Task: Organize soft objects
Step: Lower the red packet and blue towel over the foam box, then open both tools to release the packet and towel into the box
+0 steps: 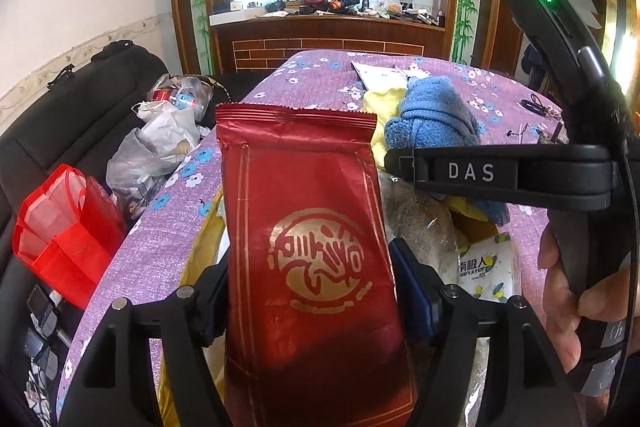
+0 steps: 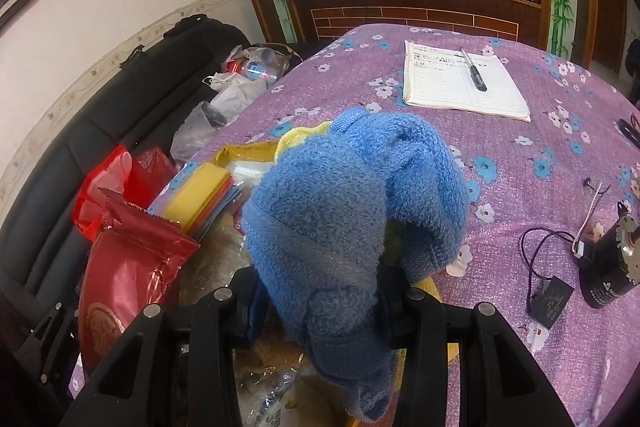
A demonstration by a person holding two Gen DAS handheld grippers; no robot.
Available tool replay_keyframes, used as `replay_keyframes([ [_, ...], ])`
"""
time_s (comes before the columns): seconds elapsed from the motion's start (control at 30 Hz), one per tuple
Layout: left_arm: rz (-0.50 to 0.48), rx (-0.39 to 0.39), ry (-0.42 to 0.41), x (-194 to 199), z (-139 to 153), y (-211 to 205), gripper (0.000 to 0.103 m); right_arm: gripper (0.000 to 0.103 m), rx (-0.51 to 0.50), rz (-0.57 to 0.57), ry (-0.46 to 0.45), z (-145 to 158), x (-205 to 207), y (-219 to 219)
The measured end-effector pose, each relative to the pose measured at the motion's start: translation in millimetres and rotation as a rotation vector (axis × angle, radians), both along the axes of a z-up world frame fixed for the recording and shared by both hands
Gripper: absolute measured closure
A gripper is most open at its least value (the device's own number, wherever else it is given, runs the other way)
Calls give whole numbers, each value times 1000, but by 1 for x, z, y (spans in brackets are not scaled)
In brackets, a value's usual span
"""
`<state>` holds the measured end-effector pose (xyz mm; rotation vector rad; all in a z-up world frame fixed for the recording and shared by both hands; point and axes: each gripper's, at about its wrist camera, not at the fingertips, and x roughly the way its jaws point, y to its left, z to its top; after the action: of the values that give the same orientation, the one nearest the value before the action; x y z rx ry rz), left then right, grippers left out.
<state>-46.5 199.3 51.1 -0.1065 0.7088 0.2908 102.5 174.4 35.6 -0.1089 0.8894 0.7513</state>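
Two grippers: crinkled foil packet (image 1: 316, 251), fluffy towel (image 2: 352, 211).

The red foil packet (image 1: 316, 259) runs off the bottom edge of the left wrist view, so its lower end is unseen, and it hides the tips of the left gripper (image 1: 314, 301) and whatever lies beyond them. In the right wrist view the blue towel (image 2: 352, 211) covers the right gripper (image 2: 320, 311) between its fingers; how the pads meet it cannot be told. The writing on the notepad (image 2: 460, 87), far beyond that gripper, is too small to read.
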Motion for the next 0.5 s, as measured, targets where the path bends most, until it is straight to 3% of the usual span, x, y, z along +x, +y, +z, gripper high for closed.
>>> replay_keyframes([
  [0.5,3,23,-11,-7,1,-3,30,49,0,8,-30,8,-17,-5],
])
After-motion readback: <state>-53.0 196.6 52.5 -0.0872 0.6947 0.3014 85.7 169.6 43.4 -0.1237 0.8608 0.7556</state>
